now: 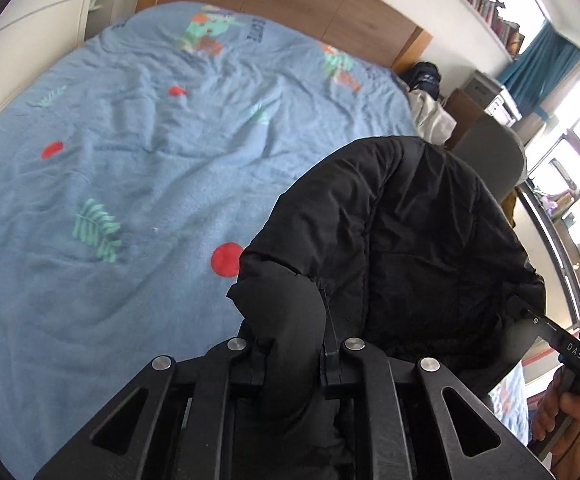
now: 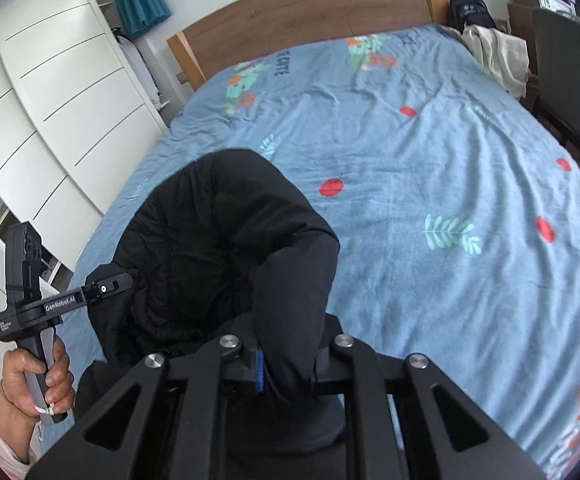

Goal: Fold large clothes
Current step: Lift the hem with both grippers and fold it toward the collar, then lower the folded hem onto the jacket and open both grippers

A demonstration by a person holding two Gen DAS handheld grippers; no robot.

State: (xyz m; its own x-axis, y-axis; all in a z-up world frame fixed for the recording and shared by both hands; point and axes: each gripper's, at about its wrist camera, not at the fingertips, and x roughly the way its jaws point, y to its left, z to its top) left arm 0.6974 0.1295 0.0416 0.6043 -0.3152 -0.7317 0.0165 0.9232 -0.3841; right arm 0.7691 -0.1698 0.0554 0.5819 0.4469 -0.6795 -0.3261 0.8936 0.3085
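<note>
Left tongs, right tongs both clamped on black jacket, bunched between them.

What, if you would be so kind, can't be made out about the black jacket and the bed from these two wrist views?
- Black jacket: its lower part is hidden behind the left gripper in the left wrist view and behind the right gripper in the right wrist view.
- Jacket's front, zip and sleeves: lost in dark bunched folds in both views.
- Blue bedspread: its near end is cut off by the frame edge.
</note>
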